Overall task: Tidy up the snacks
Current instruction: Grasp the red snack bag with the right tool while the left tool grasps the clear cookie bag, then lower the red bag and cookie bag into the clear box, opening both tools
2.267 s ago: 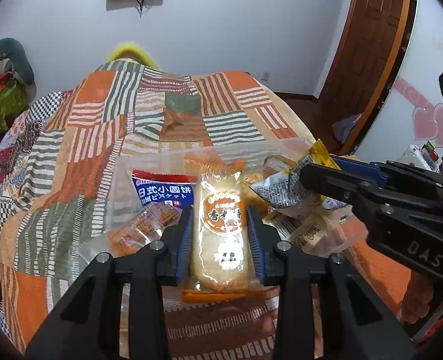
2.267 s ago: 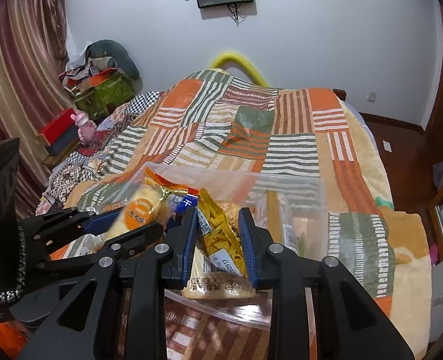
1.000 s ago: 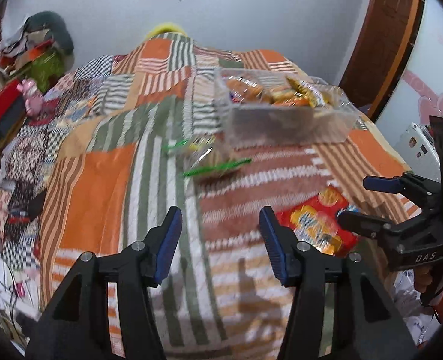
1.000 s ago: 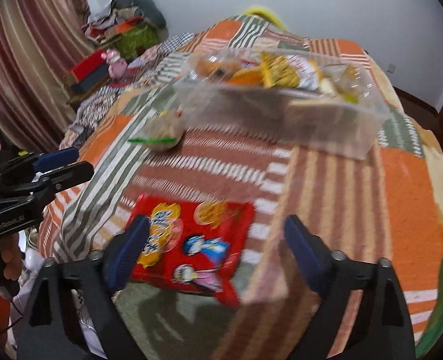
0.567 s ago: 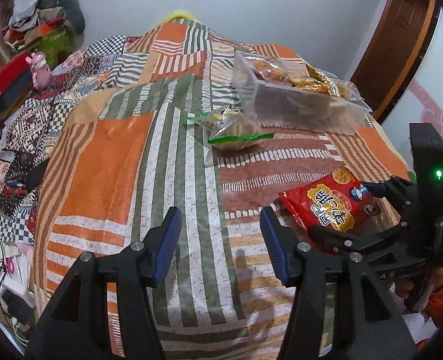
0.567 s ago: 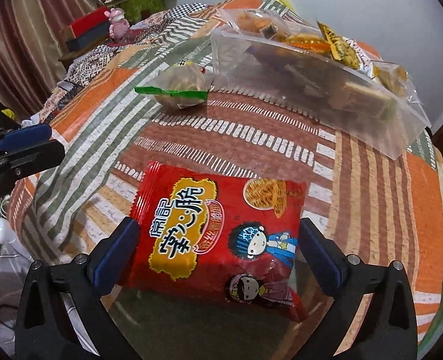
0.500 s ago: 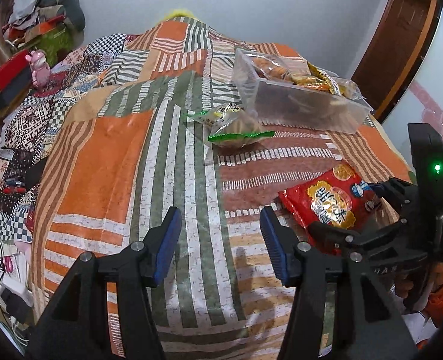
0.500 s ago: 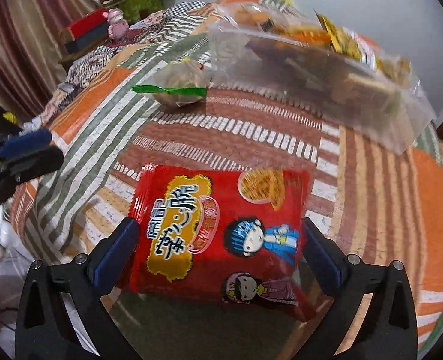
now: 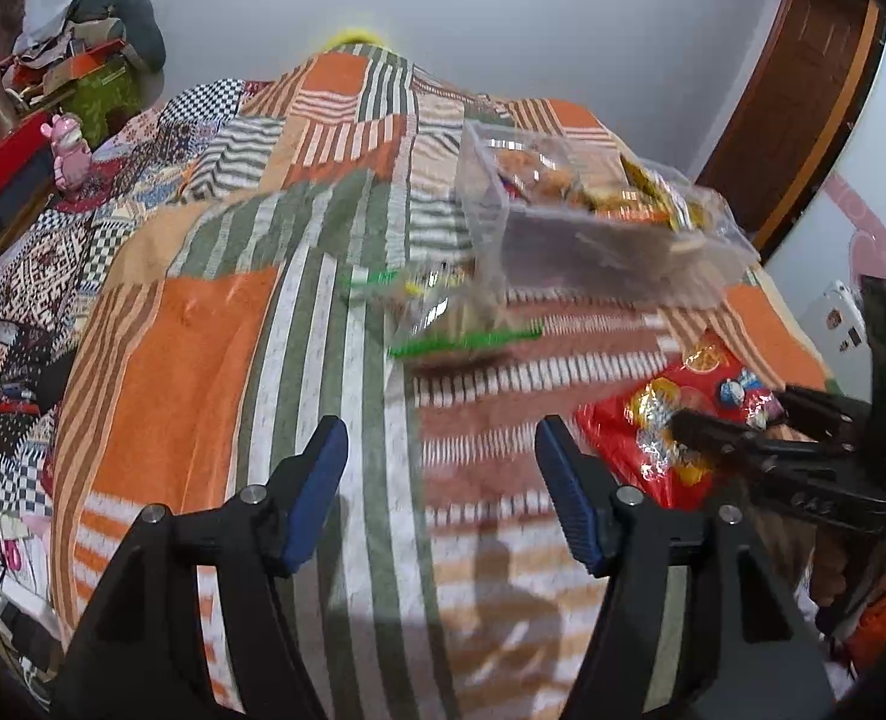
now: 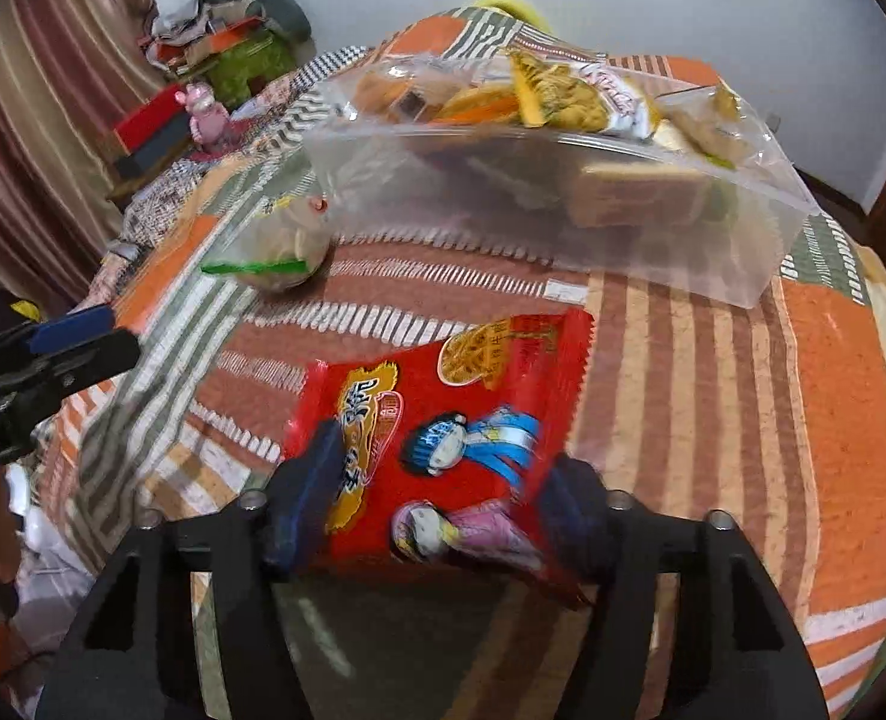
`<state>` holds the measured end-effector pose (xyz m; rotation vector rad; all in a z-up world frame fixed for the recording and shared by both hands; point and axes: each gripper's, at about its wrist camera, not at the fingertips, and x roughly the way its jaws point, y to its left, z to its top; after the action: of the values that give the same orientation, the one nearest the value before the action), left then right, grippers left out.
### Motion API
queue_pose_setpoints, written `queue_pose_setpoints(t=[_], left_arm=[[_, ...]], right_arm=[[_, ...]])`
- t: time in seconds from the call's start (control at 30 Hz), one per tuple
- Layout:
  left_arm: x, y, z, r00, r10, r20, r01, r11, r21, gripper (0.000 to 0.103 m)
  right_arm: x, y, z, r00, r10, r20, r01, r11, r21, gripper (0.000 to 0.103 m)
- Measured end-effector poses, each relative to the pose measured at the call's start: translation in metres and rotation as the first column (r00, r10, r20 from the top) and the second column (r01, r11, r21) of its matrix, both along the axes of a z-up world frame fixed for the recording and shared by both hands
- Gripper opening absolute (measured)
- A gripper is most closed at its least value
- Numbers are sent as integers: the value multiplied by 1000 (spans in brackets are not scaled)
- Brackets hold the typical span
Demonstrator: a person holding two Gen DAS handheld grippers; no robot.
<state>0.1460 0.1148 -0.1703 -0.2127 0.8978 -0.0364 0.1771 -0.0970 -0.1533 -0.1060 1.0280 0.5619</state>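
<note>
Two loose snacks: a red snack packet point(image 10: 443, 450) and a clear green-sealed packet point(image 10: 275, 252), both on the patchwork bedspread point(image 10: 712, 390), outside the clear bin point(image 10: 562, 204).
Right gripper point(image 10: 437, 498): its jaws have just been closing and now squeeze the near end of the red snack packet from both sides; the bag bulges between the pads, so it reads as gripped.
Packet axis: long side runs away from the right gripper toward the clear bin, tilted a little to its right.
Clear bin from right gripper: straight ahead, beyond the packet's far edge, near but not touching it; already heaped with wrapped snacks.
Left gripper point(image 9: 443, 492): jaws have just been opening, nothing between them, only bedspread below.
Green-sealed packet from left gripper point(image 9: 460, 324): ahead and slightly right, just beside the bin's near corner.
Nearer hand: the left for the green-sealed packet, the right for the red one.
Next move, as judged: lift the red packet forward and up over the bin wall.
</note>
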Motion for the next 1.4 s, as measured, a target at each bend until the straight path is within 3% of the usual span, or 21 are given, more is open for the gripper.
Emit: queue_pose_setpoints(t=[0.1, 0.37, 0.6, 0.8, 0.97, 1.03, 1.13, 1.4], left_arm=[[22, -1, 2, 1000, 10, 6, -10, 1000, 2, 69], [86, 5, -13, 998, 45, -33, -46, 999, -29, 70], [119, 4, -44, 994, 65, -84, -62, 998, 30, 70], [120, 9, -56, 993, 72, -89, -70, 997, 28, 69], [113, 10, -55, 994, 62, -87, -59, 998, 32, 58], [107, 11, -53, 995, 54, -86, -53, 998, 23, 48], [95, 11, -45, 996, 56, -76, -53, 998, 38, 43], [66, 8, -8, 999, 49, 0, -49, 996, 72, 42]], right_arm=[[10, -8, 11, 1000, -19, 10, 19, 999, 33, 35], [21, -25, 8, 999, -51, 16, 50, 997, 55, 34], [26, -45, 11, 996, -85, 12, 83, 993, 86, 32], [27, -53, 14, 995, -95, 3, 94, 988, 120, 27], [22, -52, 22, 995, -93, 21, 89, 987, 130, 24], [21, -52, 25, 996, -89, 28, 84, 987, 136, 22], [17, -54, 33, 995, -87, 48, 80, 987, 138, 22], [17, -62, 53, 990, -106, 98, 90, 984, 156, 22]])
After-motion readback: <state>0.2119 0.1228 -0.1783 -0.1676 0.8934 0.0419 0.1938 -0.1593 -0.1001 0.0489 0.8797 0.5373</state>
